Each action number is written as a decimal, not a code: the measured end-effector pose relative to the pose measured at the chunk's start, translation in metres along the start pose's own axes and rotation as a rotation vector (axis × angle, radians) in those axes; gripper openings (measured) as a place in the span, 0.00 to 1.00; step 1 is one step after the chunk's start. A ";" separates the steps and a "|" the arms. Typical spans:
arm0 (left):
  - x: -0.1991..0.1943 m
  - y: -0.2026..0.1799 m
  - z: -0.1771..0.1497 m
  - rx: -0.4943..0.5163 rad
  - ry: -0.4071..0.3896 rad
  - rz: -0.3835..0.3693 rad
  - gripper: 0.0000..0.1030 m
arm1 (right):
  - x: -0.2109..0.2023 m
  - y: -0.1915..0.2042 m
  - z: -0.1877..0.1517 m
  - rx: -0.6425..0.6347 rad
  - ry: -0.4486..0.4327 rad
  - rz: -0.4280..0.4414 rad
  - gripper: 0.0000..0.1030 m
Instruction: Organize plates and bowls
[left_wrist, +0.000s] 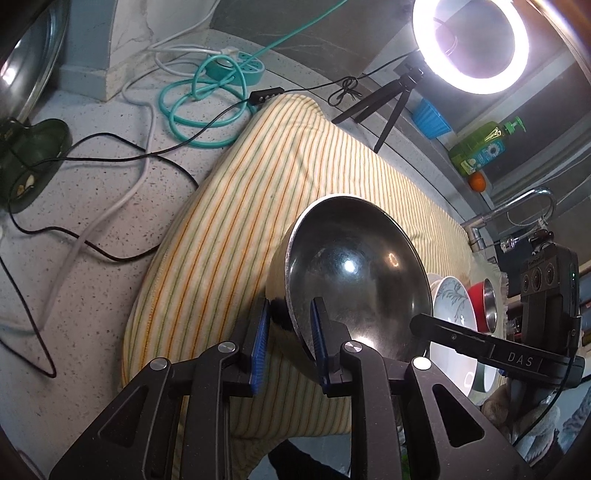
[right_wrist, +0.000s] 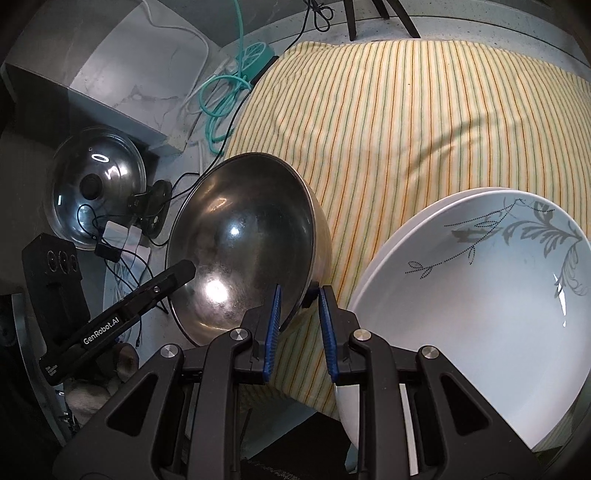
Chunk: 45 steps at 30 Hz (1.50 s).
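A steel bowl (left_wrist: 354, 273) is held tilted above the striped cloth (left_wrist: 236, 206). My left gripper (left_wrist: 290, 332) is shut on its near rim, one blue pad inside, one outside. In the right wrist view the same steel bowl (right_wrist: 251, 240) is gripped by my right gripper (right_wrist: 299, 317), which is shut on the opposite rim. White patterned plates (right_wrist: 480, 295) lie stacked on the cloth (right_wrist: 406, 129) right of the bowl; they also show in the left wrist view (left_wrist: 452, 306). A red bowl with a steel inside (left_wrist: 484, 302) sits behind them.
A ring light on a tripod (left_wrist: 469, 40), a teal power strip and cables (left_wrist: 221, 74), a soap bottle (left_wrist: 480, 147) and a tap (left_wrist: 517, 210) line the far side. A pot lid (right_wrist: 96, 192) leans at the left on the speckled counter (left_wrist: 92, 221).
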<state>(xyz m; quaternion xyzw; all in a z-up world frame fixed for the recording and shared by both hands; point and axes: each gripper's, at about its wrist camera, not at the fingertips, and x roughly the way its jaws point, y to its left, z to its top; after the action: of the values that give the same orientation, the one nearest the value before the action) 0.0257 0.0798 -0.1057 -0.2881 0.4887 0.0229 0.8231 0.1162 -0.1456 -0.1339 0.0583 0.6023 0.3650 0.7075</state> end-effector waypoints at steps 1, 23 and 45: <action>0.000 0.000 0.000 -0.001 0.000 0.003 0.21 | -0.001 0.000 0.000 -0.002 -0.002 -0.002 0.21; -0.048 -0.033 0.020 0.101 -0.166 0.031 0.43 | -0.095 0.017 0.006 -0.128 -0.294 -0.025 0.66; 0.002 -0.162 -0.017 0.331 -0.091 -0.132 0.56 | -0.232 -0.116 -0.060 -0.007 -0.510 -0.343 0.93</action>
<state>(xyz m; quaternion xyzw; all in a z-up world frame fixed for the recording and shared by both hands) 0.0651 -0.0635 -0.0401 -0.1788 0.4281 -0.0990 0.8803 0.1125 -0.3875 -0.0226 0.0432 0.4050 0.2156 0.8875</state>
